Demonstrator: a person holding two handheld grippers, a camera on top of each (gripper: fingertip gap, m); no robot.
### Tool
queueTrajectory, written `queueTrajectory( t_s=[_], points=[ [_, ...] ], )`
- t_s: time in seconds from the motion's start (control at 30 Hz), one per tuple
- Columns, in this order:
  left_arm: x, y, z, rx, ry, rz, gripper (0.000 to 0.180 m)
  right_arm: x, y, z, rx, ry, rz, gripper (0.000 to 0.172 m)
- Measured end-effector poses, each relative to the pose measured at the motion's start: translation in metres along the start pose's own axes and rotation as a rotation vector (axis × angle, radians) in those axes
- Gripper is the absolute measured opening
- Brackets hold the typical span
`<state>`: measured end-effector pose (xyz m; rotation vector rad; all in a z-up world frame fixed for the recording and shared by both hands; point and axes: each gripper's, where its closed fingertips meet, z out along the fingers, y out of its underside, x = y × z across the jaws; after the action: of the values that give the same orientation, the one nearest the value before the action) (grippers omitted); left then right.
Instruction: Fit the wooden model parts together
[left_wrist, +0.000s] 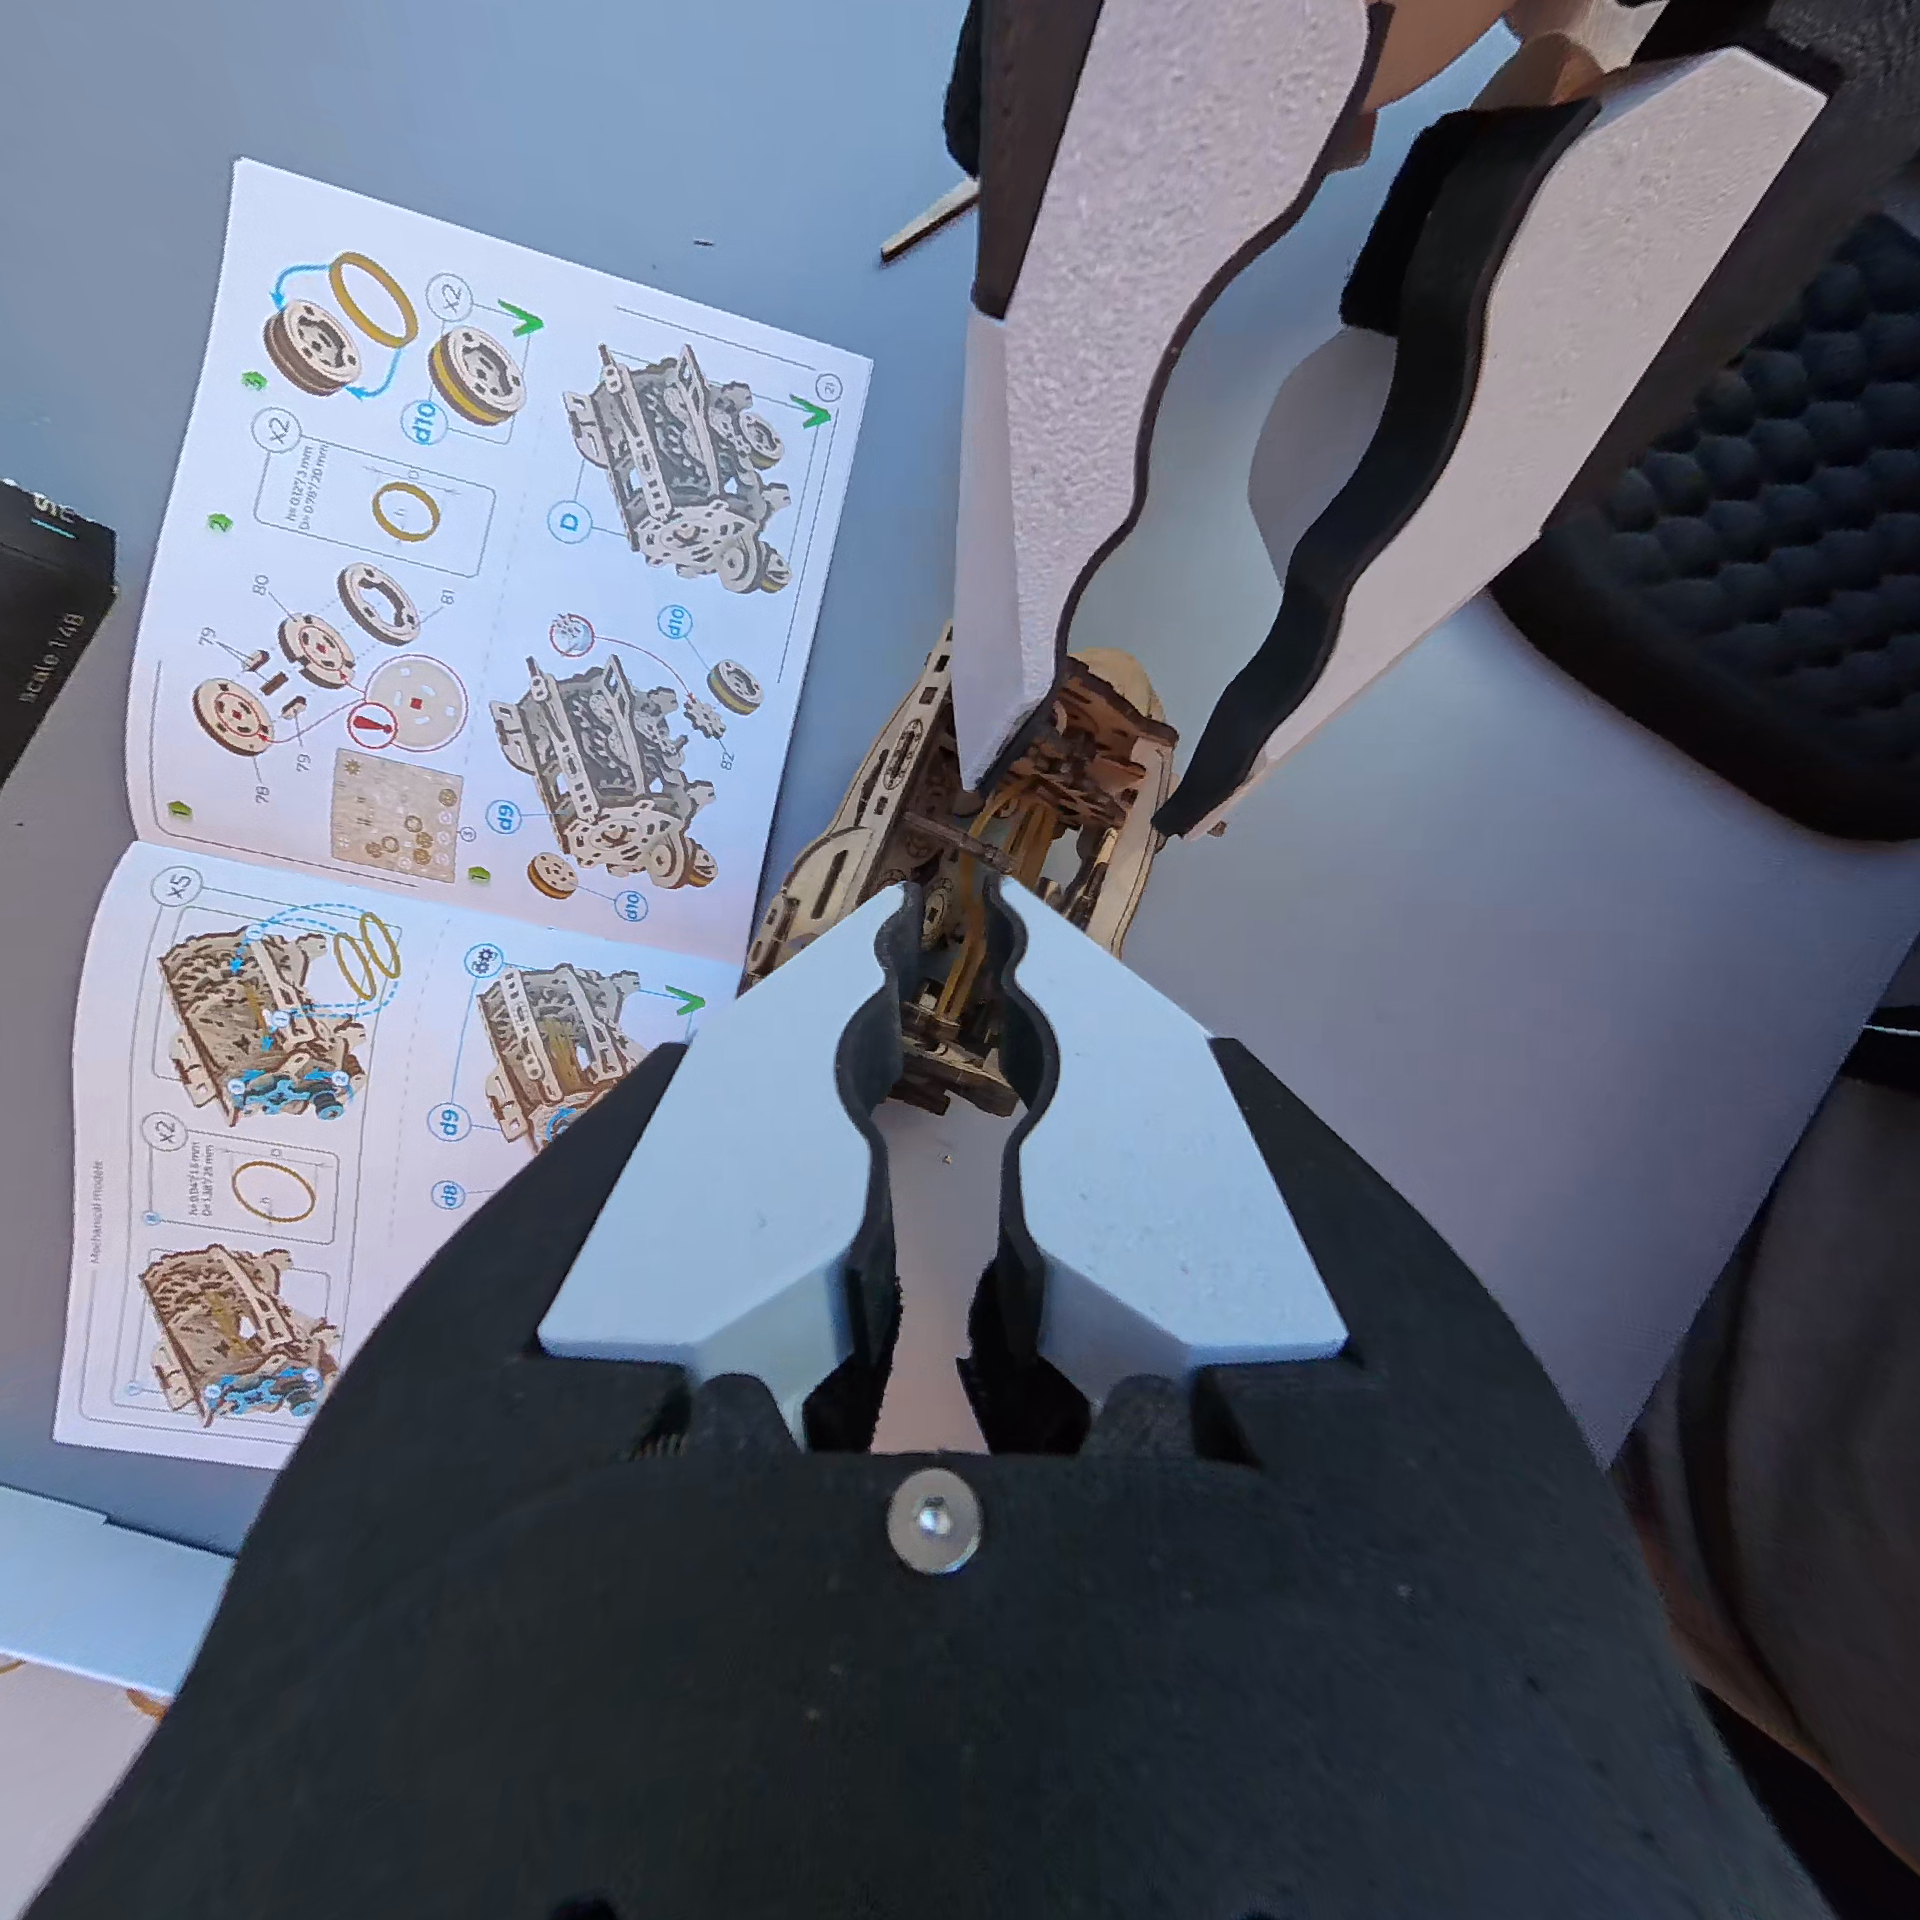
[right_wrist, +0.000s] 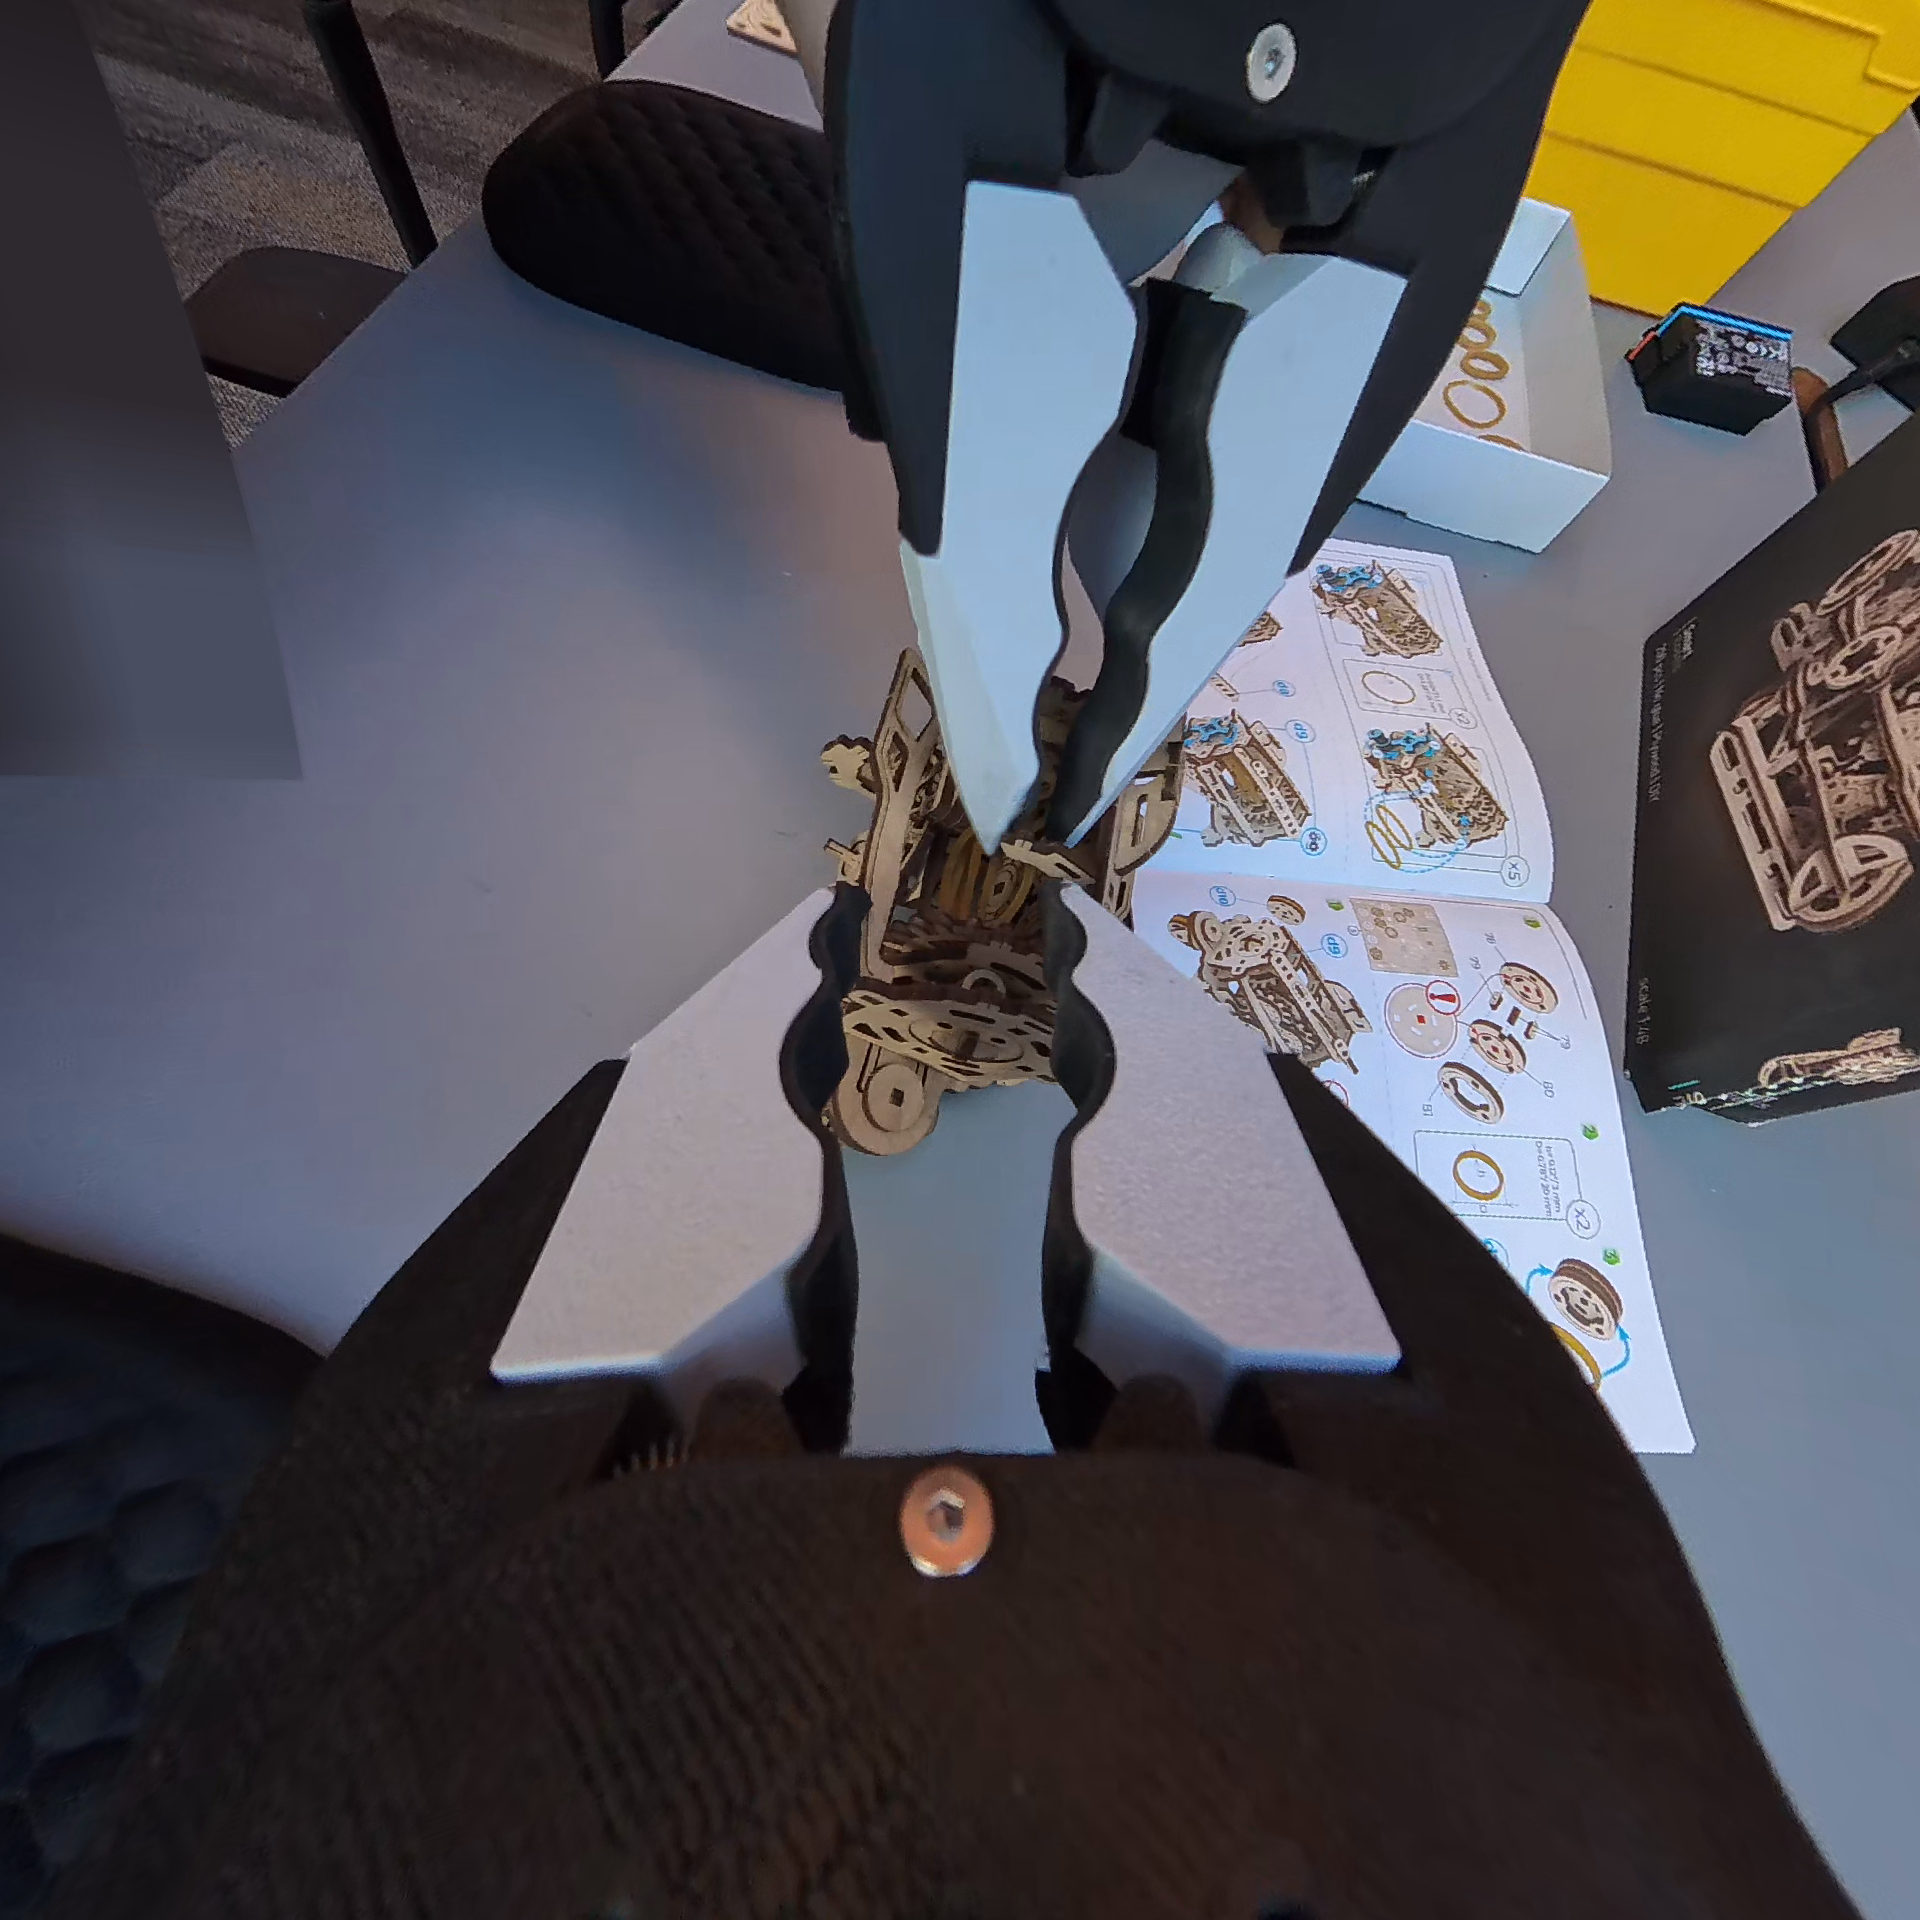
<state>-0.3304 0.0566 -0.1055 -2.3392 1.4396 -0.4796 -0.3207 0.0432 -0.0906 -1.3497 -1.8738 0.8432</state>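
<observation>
A half-built wooden model (left_wrist: 894, 748) stands on the grey table (right_wrist: 520, 623); it also shows in the right wrist view (right_wrist: 935, 1029). My right gripper (right_wrist: 956, 909) is shut on it, one pad on the outside of a side plate and the other inside the frame. From above in the left wrist view, the right gripper (left_wrist: 1086, 795) straddles that side. My left gripper (left_wrist: 958, 899) reaches into the model's top with its jaws narrow and a small gap showing. A stretched yellow rubber band (left_wrist: 971, 956) runs between its tips without being pinched. In the right wrist view, the left gripper (right_wrist: 1034, 836) has its tips just above a small wooden cross piece (right_wrist: 1049, 857).
An open instruction booklet (left_wrist: 468, 675) (right_wrist: 1403, 935) lies beside the model. A black kit box (right_wrist: 1787, 831) and a white box (right_wrist: 1496, 416) with rubber bands sit beyond it. A black padded chair (right_wrist: 665, 208) stands at the table edge. A loose wooden strip (left_wrist: 925, 218) lies farther back. The tips of both grippers are at nearly the same place.
</observation>
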Motion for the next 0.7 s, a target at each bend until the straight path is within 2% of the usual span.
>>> queueTrajectory(
  t_s=[0.2,0.7],
  points=[
    [0.0021,0.0029,0.0013,-0.003,0.002,0.011,0.0,-0.0006,0.001,-0.0002,-0.012,0.0,-0.001,0.034],
    [-0.0021,0.0071,-0.0063,0.042,0.022,-0.036,0.0,0.0016,0.0031,0.0005,-0.072,0.049,-0.03,0.03]
  ],
)
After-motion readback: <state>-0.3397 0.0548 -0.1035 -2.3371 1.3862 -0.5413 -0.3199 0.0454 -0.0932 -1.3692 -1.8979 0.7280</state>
